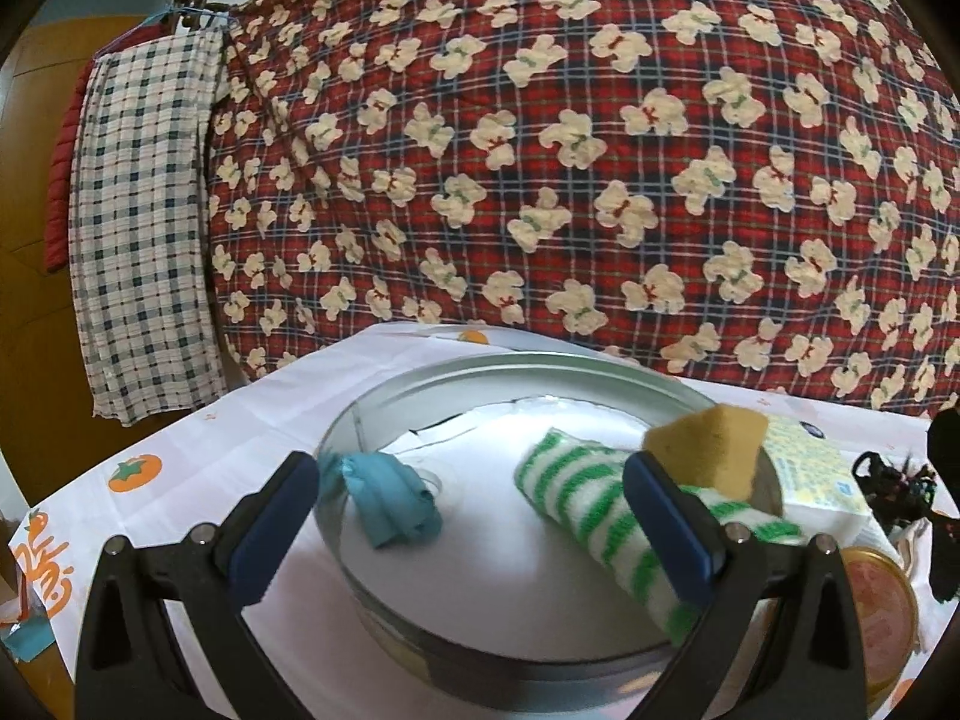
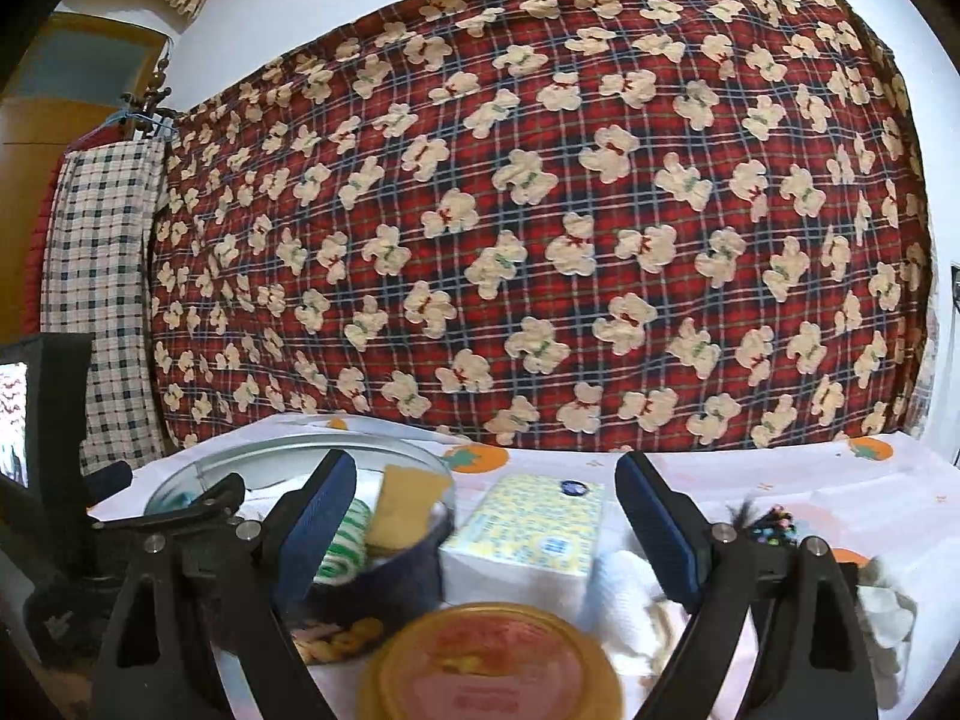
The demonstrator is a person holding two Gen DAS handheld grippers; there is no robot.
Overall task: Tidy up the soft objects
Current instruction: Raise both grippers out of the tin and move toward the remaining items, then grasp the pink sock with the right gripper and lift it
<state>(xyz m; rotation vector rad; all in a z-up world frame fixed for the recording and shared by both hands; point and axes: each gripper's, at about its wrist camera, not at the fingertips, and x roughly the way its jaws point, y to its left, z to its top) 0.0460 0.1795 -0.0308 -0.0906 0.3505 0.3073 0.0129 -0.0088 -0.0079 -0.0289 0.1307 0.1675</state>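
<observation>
A round metal tin (image 1: 384, 402) stands on the white cloth-covered table. Inside lie a blue cloth scrap (image 1: 390, 501), a green-and-white striped rolled towel (image 1: 591, 498) and a yellow sponge (image 1: 708, 444) leaning on its right rim. My left gripper (image 1: 471, 483) is open and empty, just above the tin. In the right wrist view the tin (image 2: 240, 456), towel (image 2: 342, 546) and sponge (image 2: 405, 504) sit at left. My right gripper (image 2: 486, 486) is open and empty, over a tissue pack (image 2: 534, 528). A white soft cloth (image 2: 627, 588) lies beside the pack.
A round orange-lidded container (image 2: 492, 666) sits at the front, also in the left wrist view (image 1: 879, 612). A dark hair accessory (image 2: 768, 525) lies at right. A red plaid bear-print quilt (image 2: 540, 210) hangs behind the table. A checked cloth (image 1: 144, 228) hangs at left.
</observation>
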